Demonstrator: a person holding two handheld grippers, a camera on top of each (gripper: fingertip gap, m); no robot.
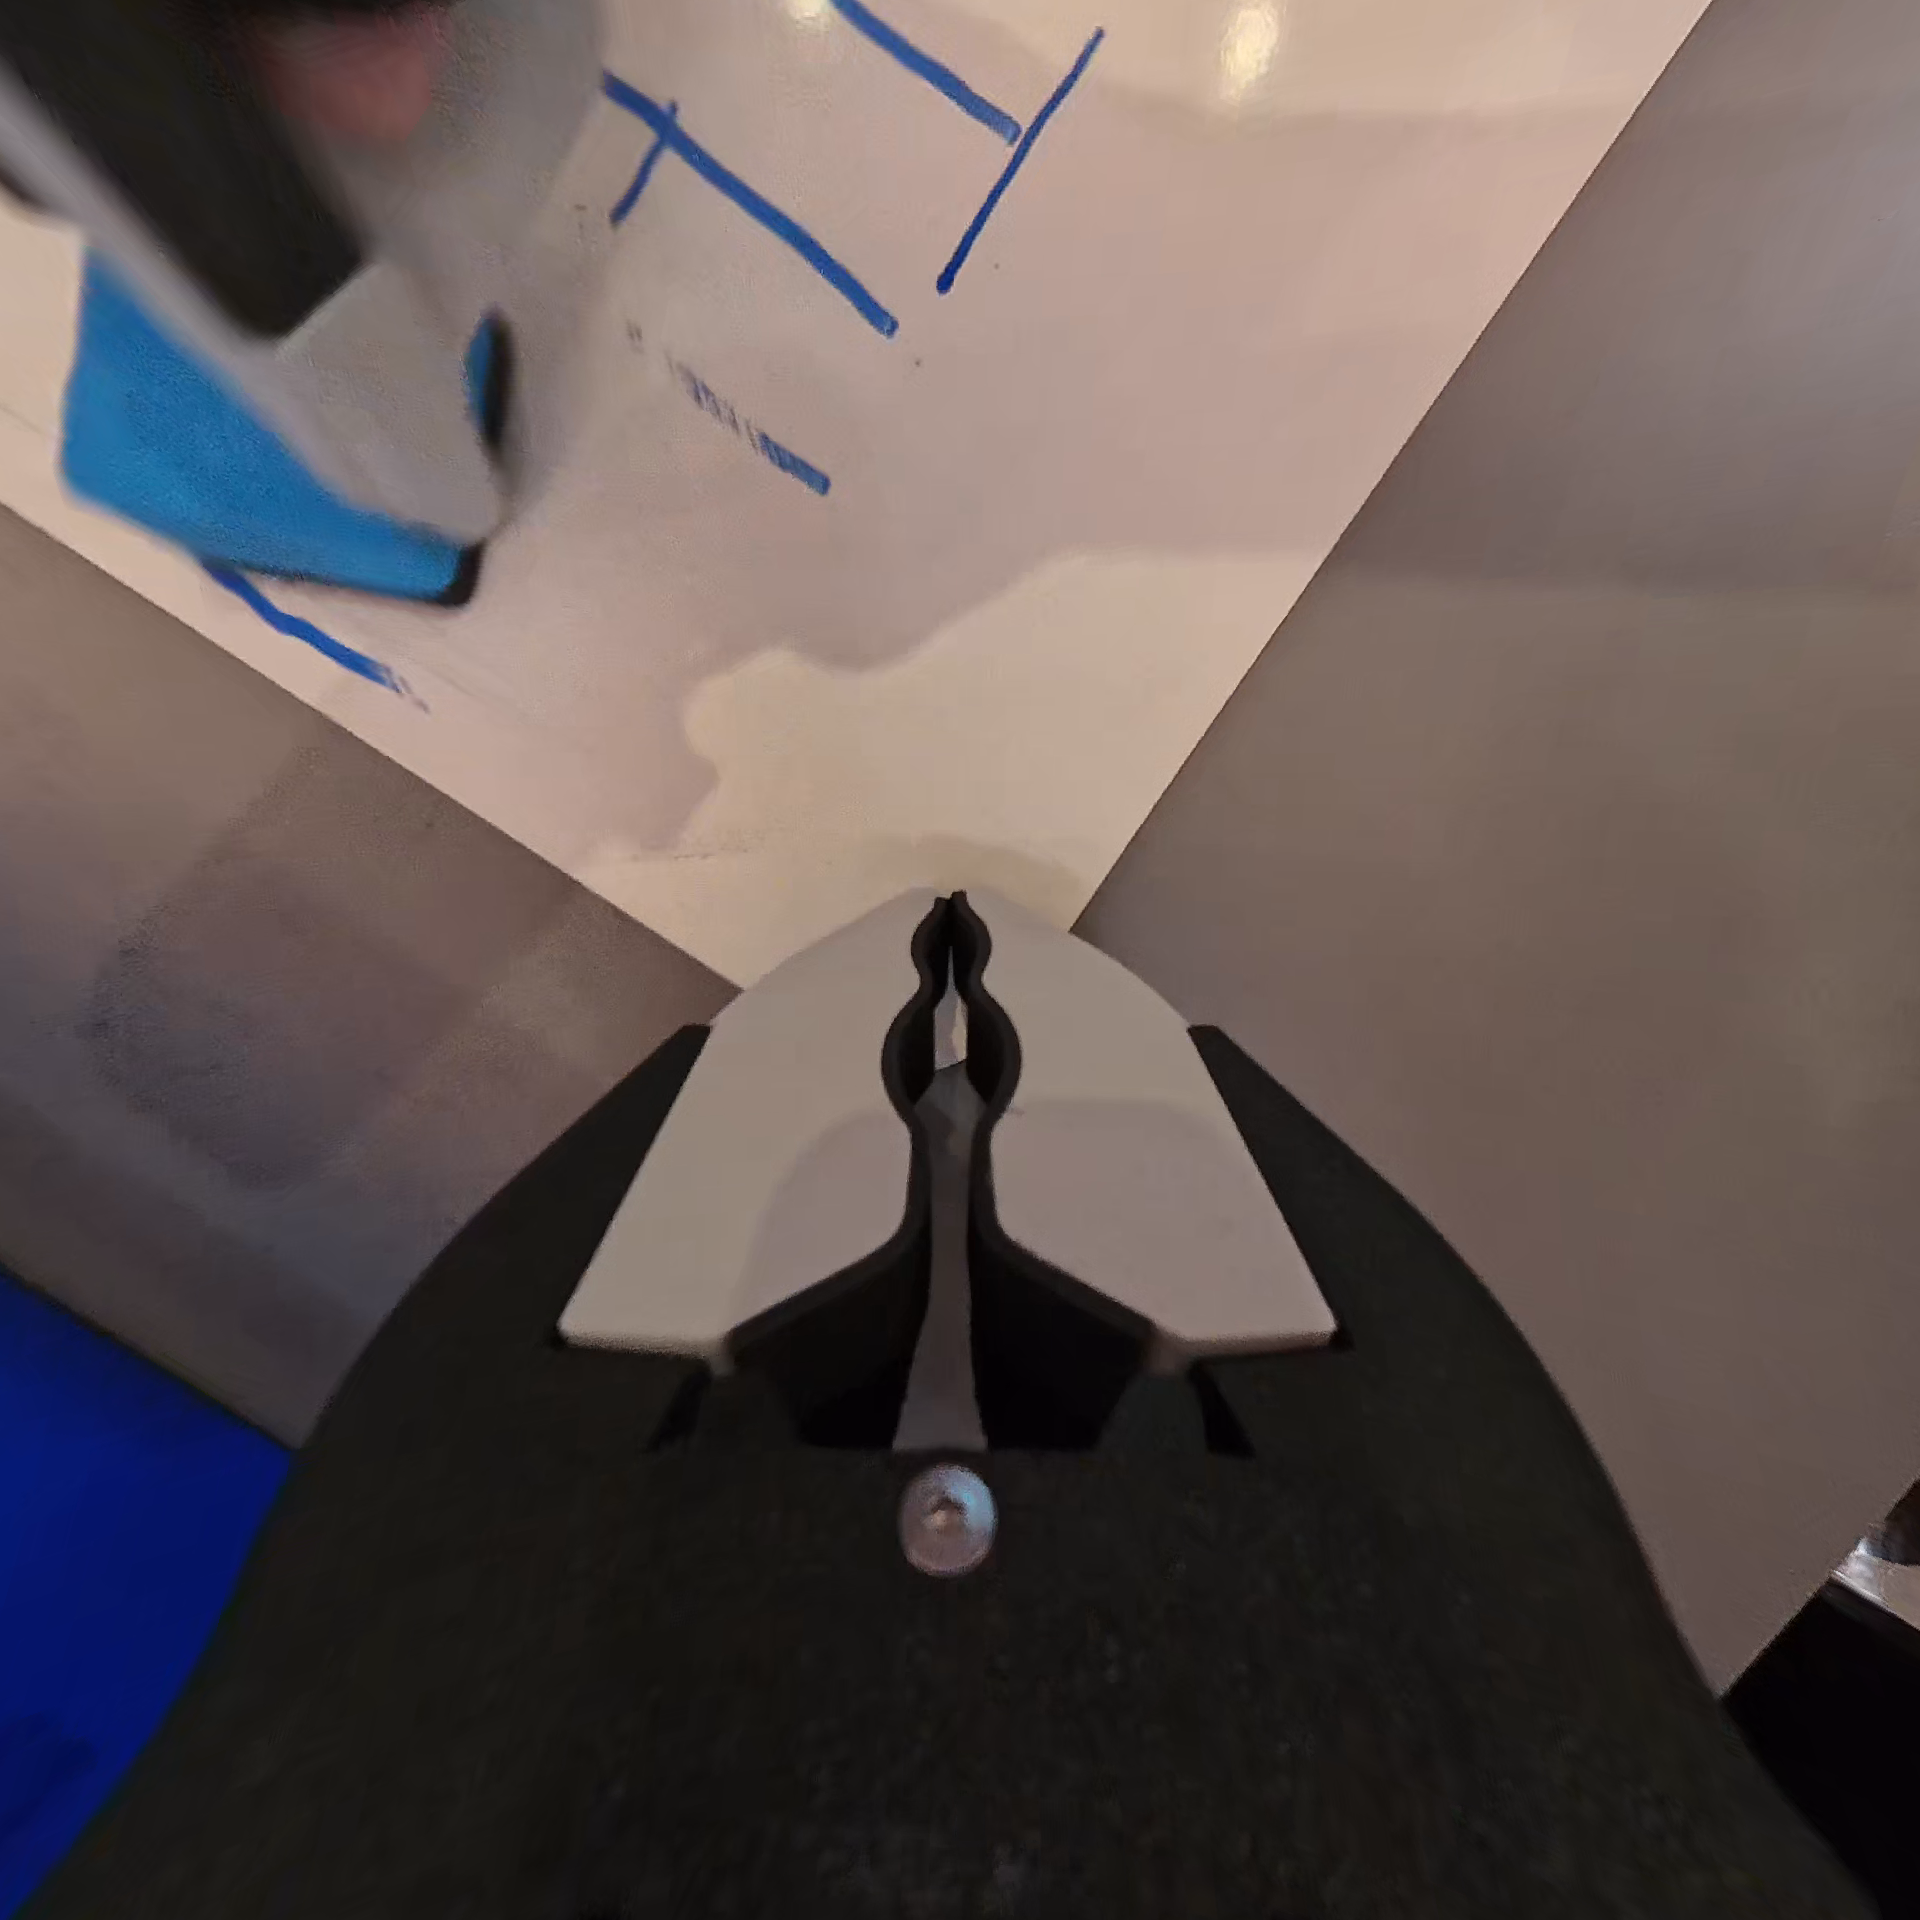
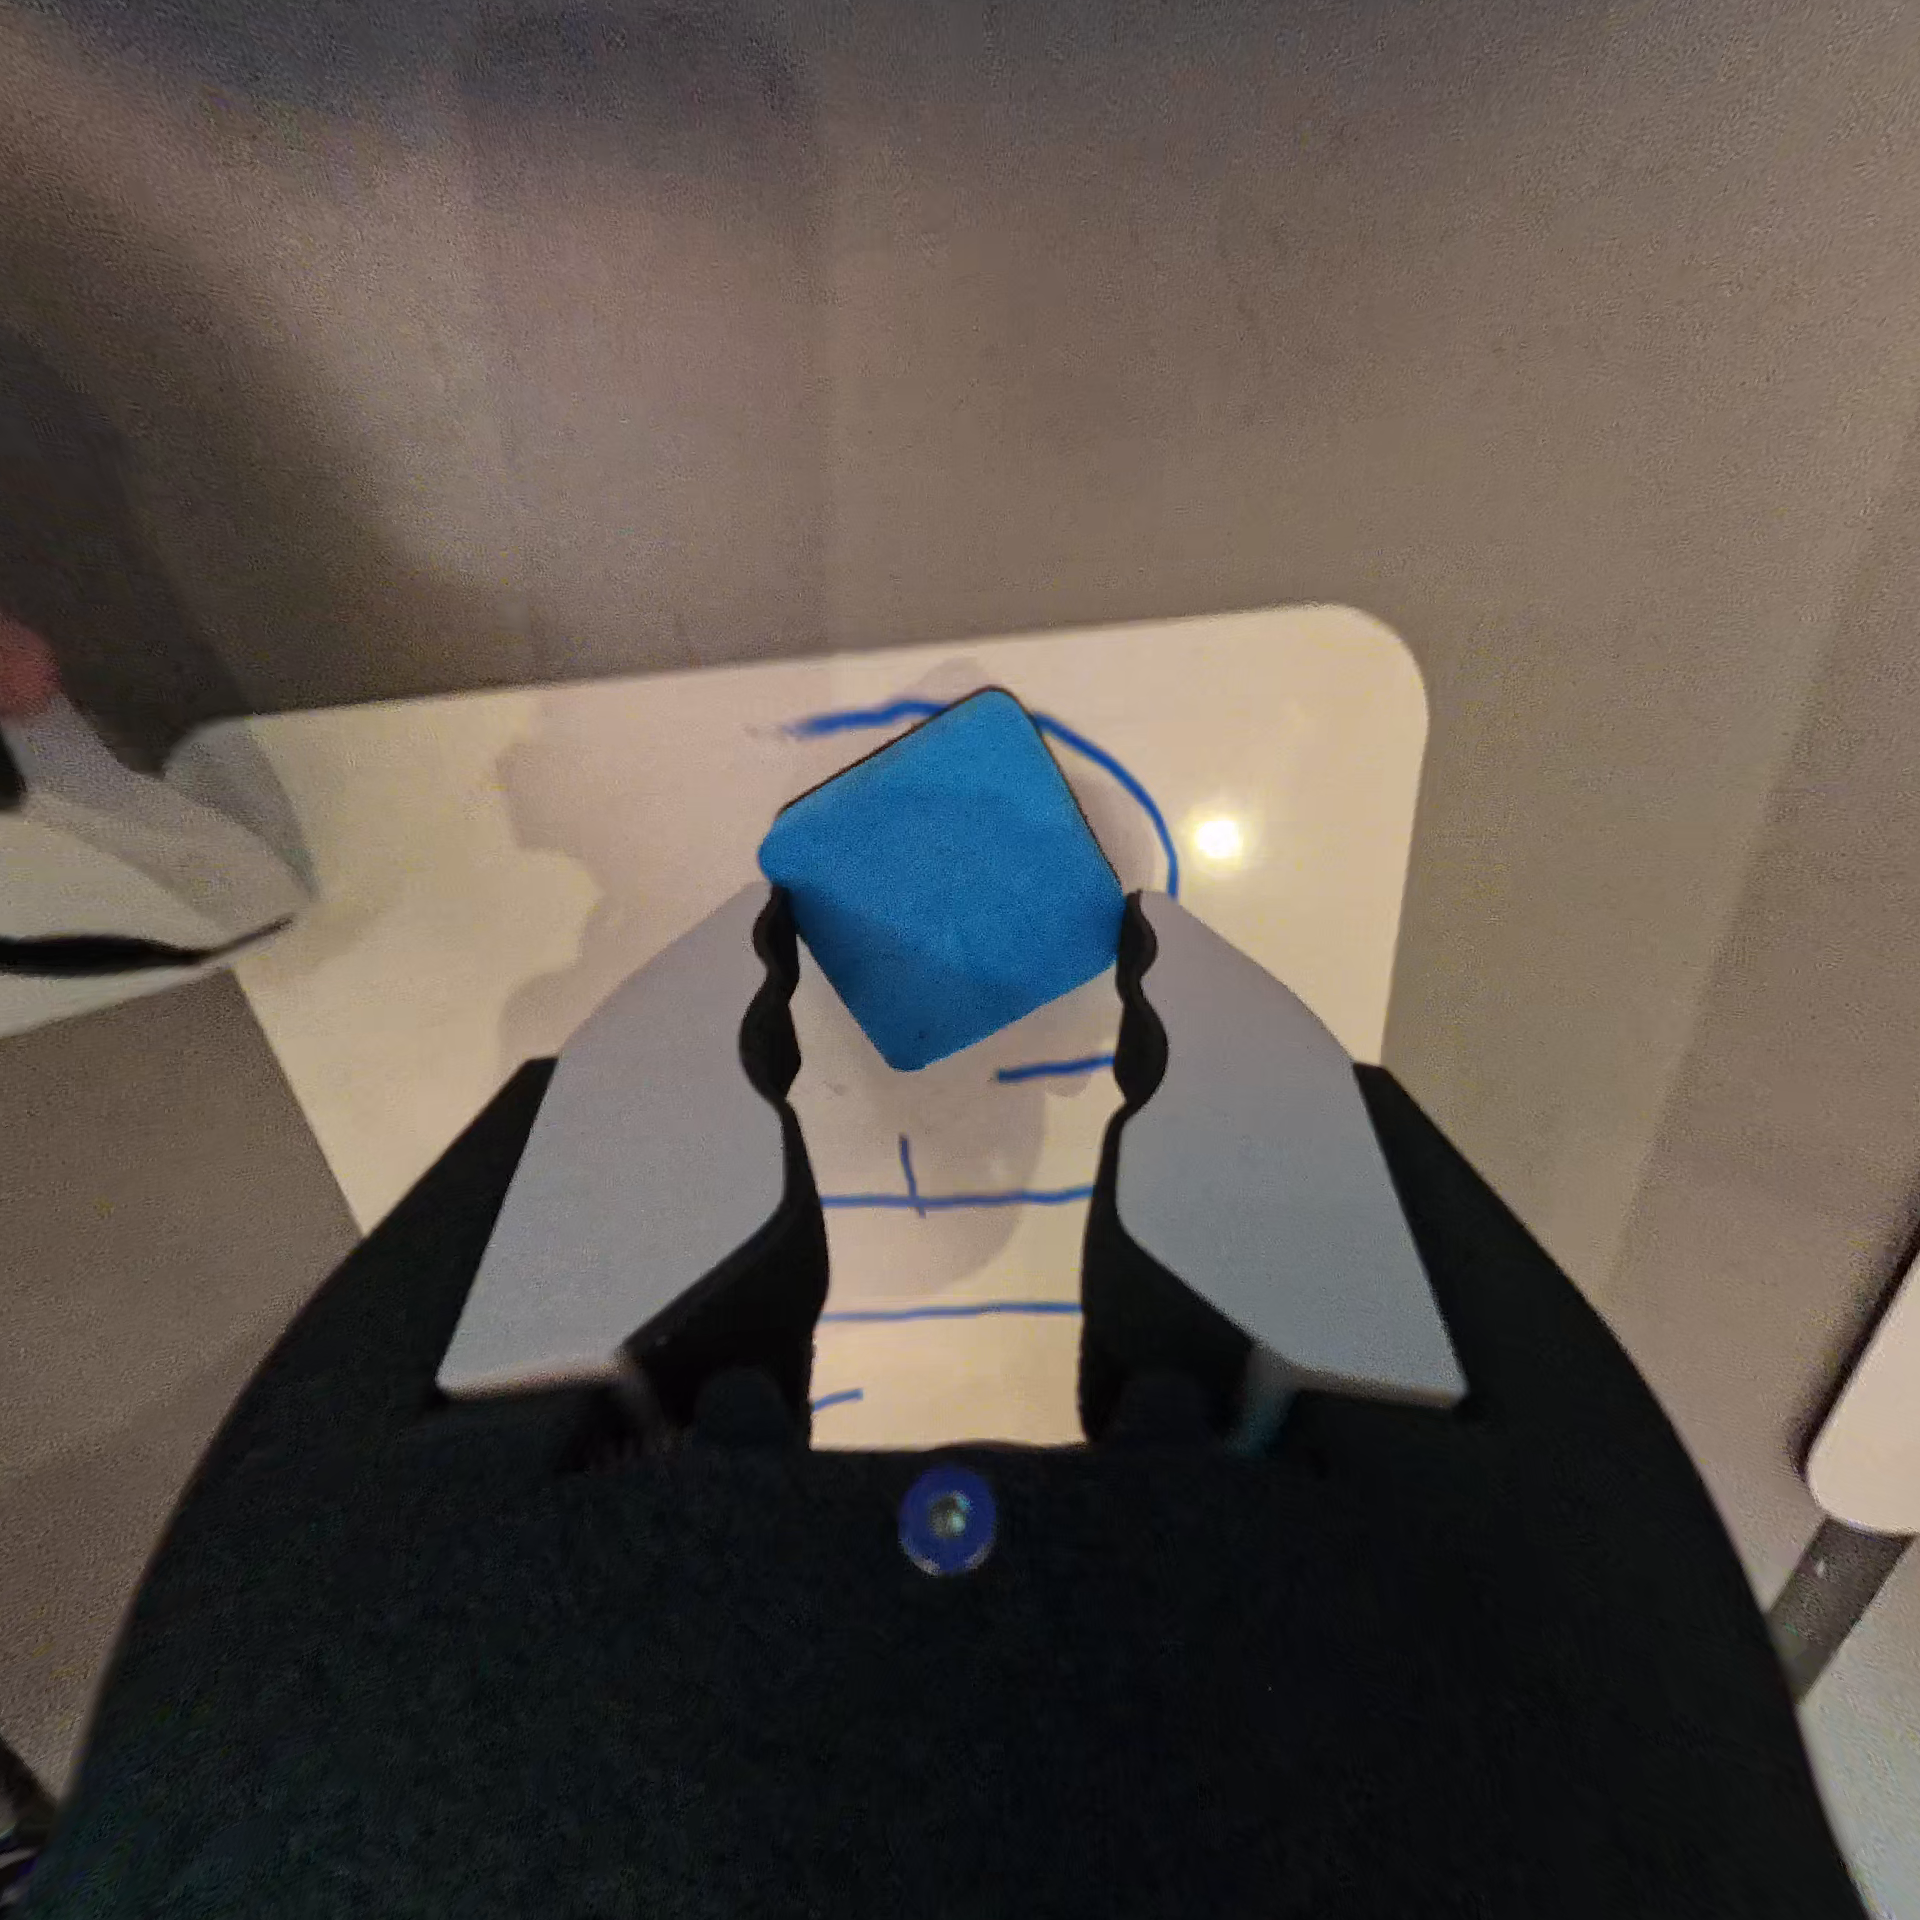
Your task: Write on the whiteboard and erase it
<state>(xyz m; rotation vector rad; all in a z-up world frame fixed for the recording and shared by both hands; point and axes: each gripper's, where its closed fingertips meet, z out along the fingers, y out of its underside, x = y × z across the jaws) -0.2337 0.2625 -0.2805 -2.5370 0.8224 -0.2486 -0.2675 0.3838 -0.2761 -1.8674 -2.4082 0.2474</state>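
The right gripper (image 2: 951, 914) has its fingers (image 2: 665, 1143) clamped on a blue foam eraser (image 2: 940, 883), which sits turned like a diamond between the two fingertips, near the centre of the right wrist view. The eraser is down on the whiteboard (image 2: 436, 935), a glossy white board with rounded corners lying on a grey tabletop (image 2: 935, 364). Blue marker strokes (image 2: 956, 1200) show between the fingers below the eraser, and a curved stroke arcs around its upper right side.

In the left wrist view the same gripper and eraser (image 1: 239, 488) appear blurred in the upper left of the frame, the eraser's dark underside against the board (image 1: 1039, 520). Straight blue lines (image 1: 758, 208) remain at the top centre, while a smeared, half-wiped stroke (image 1: 748, 426) lies just right of the eraser — another short stroke pokes out below it near the board's edge.

The left gripper (image 1: 954, 914) fills the lower centre of its own view, its fingers (image 1: 810, 1122) pressed together with nothing between them, tips resting at the board's near corner — whether they touch it is unclear. It also shows blurred at the left edge of the right wrist view (image 2: 156, 873). A blue surface (image 1: 104, 1507) sits at the lower left.
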